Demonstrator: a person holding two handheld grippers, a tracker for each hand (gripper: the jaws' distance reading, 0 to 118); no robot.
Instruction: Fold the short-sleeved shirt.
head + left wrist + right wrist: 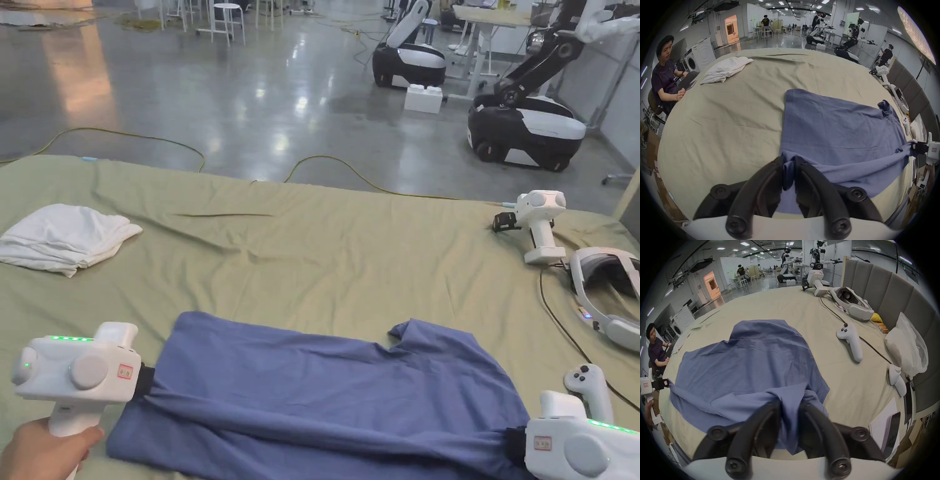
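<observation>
A blue short-sleeved shirt lies spread across the near part of a bed covered in a pale green sheet, its body running crosswise and one sleeve poking up along the far edge. The left gripper sits at the shirt's left end, the right gripper at its right end, and the near edge of the fabric is drawn into a taut, bunched line between them. In the left gripper view, both black jaws are closed together on a fold of blue cloth at the hem corner. In the right gripper view the jaws likewise pinch a gathered wad of the shirt, with a stitched sleeve edge just beside them. A hand grips the left tool's handle.

Well apart from the shirt, a crumpled white garment rests at the far left of the sheet. On the right side lie a spare white gripper tool, a headset and a handheld controller — a dark cable snakes among them. Beyond the bed, on a polished floor, stand wheeled robot bases
</observation>
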